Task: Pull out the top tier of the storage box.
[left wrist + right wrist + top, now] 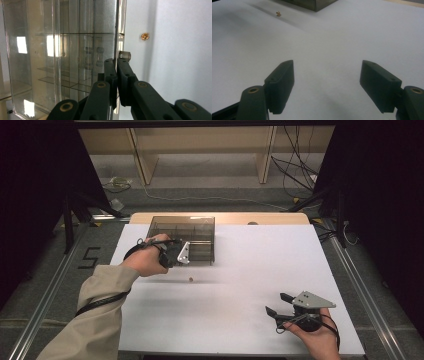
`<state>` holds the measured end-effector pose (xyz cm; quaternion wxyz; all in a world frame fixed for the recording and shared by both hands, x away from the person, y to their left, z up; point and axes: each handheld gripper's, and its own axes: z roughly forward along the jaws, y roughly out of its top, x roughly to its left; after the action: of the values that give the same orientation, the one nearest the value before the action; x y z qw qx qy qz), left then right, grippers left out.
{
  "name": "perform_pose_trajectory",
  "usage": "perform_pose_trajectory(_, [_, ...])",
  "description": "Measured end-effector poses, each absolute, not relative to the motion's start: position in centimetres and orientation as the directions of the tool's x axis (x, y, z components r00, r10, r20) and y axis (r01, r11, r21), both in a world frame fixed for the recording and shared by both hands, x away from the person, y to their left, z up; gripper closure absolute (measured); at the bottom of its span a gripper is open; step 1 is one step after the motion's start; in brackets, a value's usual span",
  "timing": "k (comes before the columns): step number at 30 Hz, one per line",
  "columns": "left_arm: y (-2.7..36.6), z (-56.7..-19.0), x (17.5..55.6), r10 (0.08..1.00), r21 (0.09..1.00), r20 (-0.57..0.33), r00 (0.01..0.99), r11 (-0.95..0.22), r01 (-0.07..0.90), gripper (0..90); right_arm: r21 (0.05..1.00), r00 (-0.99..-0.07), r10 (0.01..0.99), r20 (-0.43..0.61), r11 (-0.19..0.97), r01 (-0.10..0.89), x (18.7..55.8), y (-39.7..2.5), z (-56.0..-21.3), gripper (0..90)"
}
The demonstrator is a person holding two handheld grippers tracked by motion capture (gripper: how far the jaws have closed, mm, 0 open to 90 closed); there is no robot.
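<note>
So the left gripper has its jaws pinched nearly together on the thin front wall of the clear compartment box, right by a little clear knob that sticks out of that wall. One jaw sits inside the wall, the other outside, so it's clamped on the box edge itself. In the high view the left hand sits at the box's near left corner with the gripper lying along the near side.

The right gripper is spread wide with nothing between the jaws, just bare white surface under them. It's well away from the box, toward the near right corner of the table, held by the right hand.

There's a tiny brass-coloured piece lying loose on the sheet, just in front of the box and apart from it. It's too small to say what it is exactly. From the left gripper view it's off to the side of the wall, near but not touching.

Plenty of open white sheet between the box and the right gripper. The box sits near the far edge of the table, with a strip of wooden tabletop showing behind it. Beyond that there's grey floor, cables, and pale wooden shelving, with dark curtains to either side.
</note>
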<state>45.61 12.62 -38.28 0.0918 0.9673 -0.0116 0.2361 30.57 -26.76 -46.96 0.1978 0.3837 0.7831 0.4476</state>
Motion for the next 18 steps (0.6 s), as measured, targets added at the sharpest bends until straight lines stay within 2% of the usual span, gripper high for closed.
perform_pose_trajectory(18, [12.69,-38.38,44.95,0.023,0.176,0.456,0.889,-0.982,-0.065,86.9,0.853,-0.627,0.778,0.034,0.305,0.424,30.57,-26.74,-46.97,28.4])
